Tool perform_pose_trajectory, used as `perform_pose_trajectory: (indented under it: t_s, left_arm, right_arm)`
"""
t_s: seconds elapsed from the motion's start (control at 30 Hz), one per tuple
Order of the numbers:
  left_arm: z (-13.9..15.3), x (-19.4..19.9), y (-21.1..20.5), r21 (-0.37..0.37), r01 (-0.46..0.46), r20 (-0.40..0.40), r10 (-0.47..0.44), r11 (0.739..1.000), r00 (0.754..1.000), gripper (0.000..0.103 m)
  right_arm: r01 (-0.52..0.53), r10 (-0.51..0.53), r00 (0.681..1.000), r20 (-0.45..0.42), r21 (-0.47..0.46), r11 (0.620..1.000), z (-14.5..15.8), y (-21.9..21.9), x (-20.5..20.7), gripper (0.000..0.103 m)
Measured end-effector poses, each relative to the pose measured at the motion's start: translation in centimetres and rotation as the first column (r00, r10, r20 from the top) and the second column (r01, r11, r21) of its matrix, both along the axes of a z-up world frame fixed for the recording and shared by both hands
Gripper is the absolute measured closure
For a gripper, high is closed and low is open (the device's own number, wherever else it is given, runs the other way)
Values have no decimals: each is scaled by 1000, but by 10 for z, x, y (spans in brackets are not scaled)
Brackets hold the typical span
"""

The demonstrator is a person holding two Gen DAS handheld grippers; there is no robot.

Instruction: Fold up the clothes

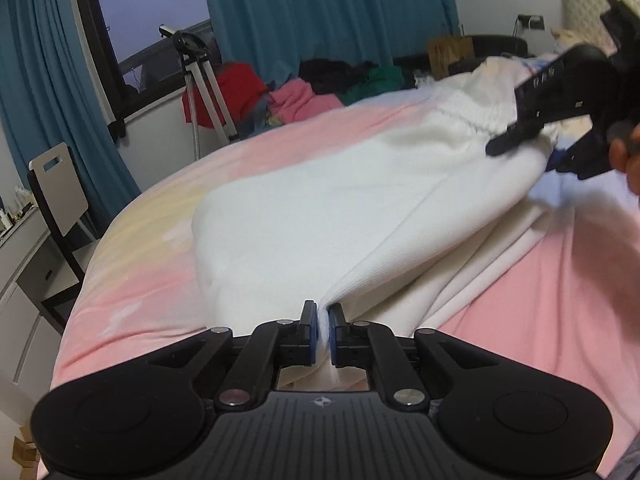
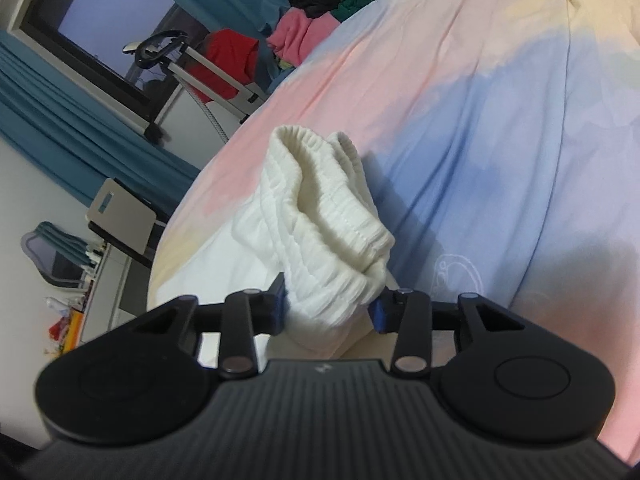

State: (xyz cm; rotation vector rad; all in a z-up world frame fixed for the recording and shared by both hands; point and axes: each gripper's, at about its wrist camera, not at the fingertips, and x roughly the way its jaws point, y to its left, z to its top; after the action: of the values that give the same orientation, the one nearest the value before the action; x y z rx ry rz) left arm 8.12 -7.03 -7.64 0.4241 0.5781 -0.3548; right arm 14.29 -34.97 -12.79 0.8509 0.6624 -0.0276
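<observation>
A white garment [image 1: 320, 216] with a ribbed elastic waistband [image 2: 320, 208] lies stretched across the pastel bedspread [image 1: 160, 272]. My left gripper [image 1: 323, 320] is shut on its near end, with cloth pinched between the blue pads. My right gripper [image 2: 330, 300] holds the bunched waistband between its fingers, which stand fairly wide around the thick fold. The right gripper also shows in the left wrist view [image 1: 560, 120] at the garment's far end, lifted above the bed.
A pile of red, pink, black and green clothes [image 1: 312, 84] lies at the bed's far edge. A tripod [image 1: 200, 80] stands by the window with teal curtains. A chair [image 1: 60, 188] and desk stand left of the bed.
</observation>
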Motion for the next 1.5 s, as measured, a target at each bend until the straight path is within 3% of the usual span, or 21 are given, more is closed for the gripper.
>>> perform_pose_trajectory:
  t_s: [0.1, 0.17, 0.37, 0.47, 0.63, 0.73, 0.8, 0.87, 0.93, 0.97, 1.03, 1.1, 1.2, 1.27, 1.37, 1.4, 1.47, 1.5]
  left_arm:
    - [-1, 4, 3, -20, -14, -20, 14, 1000, 1000, 92]
    - [-2, 5, 6, -35, -26, -33, 25, 999, 999, 90]
    - [-4, 15, 10, -66, -52, -67, 48, 996, 997, 90]
    - [-3, 18, 13, -89, -68, -84, 61, 994, 995, 89]
    - [-2, 22, 18, -128, -92, -106, 78, 988, 991, 88]
    - [0, 25, 21, -162, -100, -119, 81, 982, 990, 87]
    - [7, 25, 29, -228, -109, -143, 77, 967, 987, 80]
    - [16, 25, 41, -327, -128, -168, 76, 936, 983, 55]
    - [29, 23, 59, -444, -149, -162, 85, 883, 983, 36]
    - [35, 22, 70, -509, -165, -156, 98, 845, 983, 23]
    - [40, 22, 94, -623, -207, -159, 138, 754, 978, 12]
    - [33, 34, 114, -686, -297, -241, 179, 664, 954, 11]
    - [7, 58, 128, -685, -433, -394, 201, 586, 897, 13]
    - [-7, 70, 131, -672, -491, -464, 202, 555, 862, 13]
    - [-23, 82, 129, -642, -531, -539, 168, 553, 826, 15]
    - [-27, 82, 126, -628, -538, -550, 169, 562, 818, 16]
    - [-26, 81, 124, -630, -522, -544, 153, 575, 825, 25]
    - [-25, 79, 125, -635, -526, -546, 152, 566, 824, 26]
  right_arm:
    - [-19, 19, 1000, -14, -34, 999, -2, 4, 1, 44]
    - [-18, 15, 999, -38, -68, 998, -6, 7, 4, 22]
    - [-57, 52, 996, -72, -61, 997, -31, 14, 24, 13]
    - [-92, 93, 994, -58, 20, 996, -40, 16, 33, 12]
    - [-151, 151, 988, 24, -3, 989, -25, 25, 27, 13]
    - [-154, 152, 988, -21, -86, 984, -23, 32, 24, 32]
    - [-141, 137, 990, -44, -96, 985, -25, 32, 24, 40]
    - [-121, 116, 992, -53, -97, 988, -23, 31, 22, 51]
    - [-96, 93, 995, -43, -97, 991, -16, 30, 19, 58]
    - [-87, 83, 996, -37, -98, 991, -12, 30, 17, 61]
    - [-74, 71, 997, -26, -104, 992, -6, 31, 15, 64]
    - [-63, 62, 998, -17, -109, 992, -3, 32, 15, 65]
    - [-56, 56, 998, -4, -119, 991, 0, 34, 14, 66]
    - [-58, 58, 998, -2, -122, 991, -2, 34, 15, 66]
    - [-52, 52, 999, -9, -89, 995, -12, 28, 13, 66]
    - [-53, 52, 999, -13, -89, 995, -13, 28, 14, 65]
    - [-56, 54, 998, -21, -97, 994, -13, 29, 14, 65]
    - [-55, 53, 998, -25, -99, 994, -12, 29, 15, 65]
